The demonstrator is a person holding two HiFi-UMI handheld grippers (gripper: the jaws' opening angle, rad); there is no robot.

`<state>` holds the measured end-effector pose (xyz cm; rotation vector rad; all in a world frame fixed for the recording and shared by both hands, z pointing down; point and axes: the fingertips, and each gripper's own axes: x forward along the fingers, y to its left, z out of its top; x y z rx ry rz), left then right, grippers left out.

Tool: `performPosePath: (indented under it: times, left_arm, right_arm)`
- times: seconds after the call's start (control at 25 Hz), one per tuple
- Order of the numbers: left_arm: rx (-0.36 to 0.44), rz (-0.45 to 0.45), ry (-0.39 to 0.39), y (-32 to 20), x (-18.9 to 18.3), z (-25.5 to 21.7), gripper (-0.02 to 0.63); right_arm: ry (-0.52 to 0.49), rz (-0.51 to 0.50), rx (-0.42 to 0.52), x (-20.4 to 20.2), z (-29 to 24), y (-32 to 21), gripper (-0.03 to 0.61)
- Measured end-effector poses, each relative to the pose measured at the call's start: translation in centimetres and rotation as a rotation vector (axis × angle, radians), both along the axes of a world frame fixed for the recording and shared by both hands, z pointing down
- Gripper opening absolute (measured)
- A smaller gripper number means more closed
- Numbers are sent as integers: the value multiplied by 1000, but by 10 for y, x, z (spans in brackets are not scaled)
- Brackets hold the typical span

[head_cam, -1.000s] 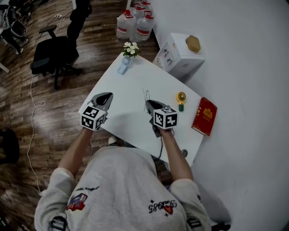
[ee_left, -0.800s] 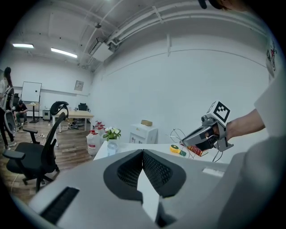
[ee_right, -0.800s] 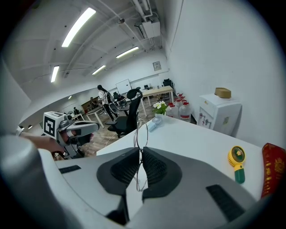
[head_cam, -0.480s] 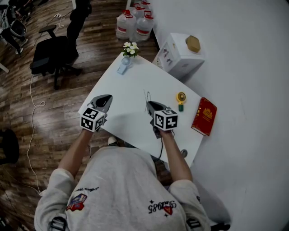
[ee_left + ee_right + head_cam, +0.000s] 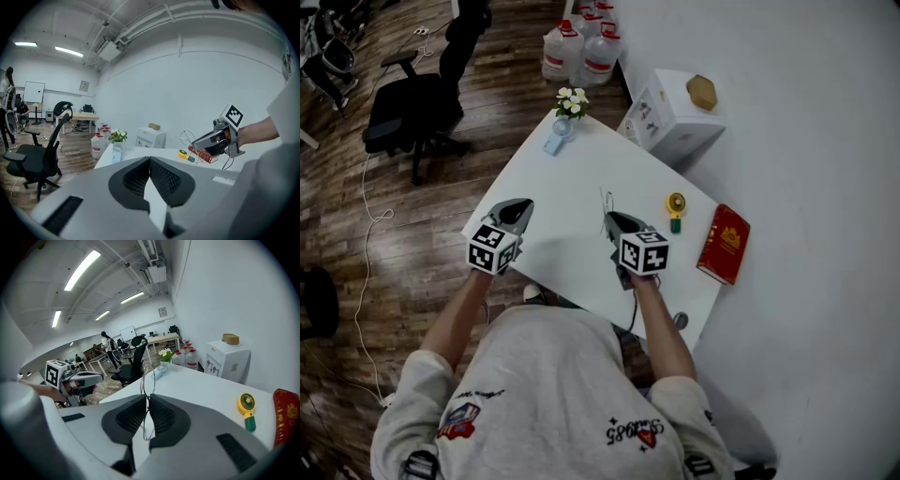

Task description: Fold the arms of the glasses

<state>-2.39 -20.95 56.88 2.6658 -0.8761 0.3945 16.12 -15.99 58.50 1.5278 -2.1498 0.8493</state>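
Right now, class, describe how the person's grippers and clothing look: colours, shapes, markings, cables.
The left gripper and right gripper are grey wedges with dark ribbed jaws. Each carries a white cube printed with black square markers. A dark cable hangs from the right one. The person wears a light grey short-sleeved shirt with prints.

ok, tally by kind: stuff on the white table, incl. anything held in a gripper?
glasses: 1
fan: 1
book: 1
flowers: 1
pale blue item: 1
total: 5
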Motion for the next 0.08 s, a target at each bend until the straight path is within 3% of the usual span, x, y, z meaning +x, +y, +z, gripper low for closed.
performPosePath:
  times: [0.08]
  left_arm:
    - [-8, -5, 1, 2, -1, 3, 5]
  right_arm:
    - [-1, 0, 1, 0, 2, 1, 29]
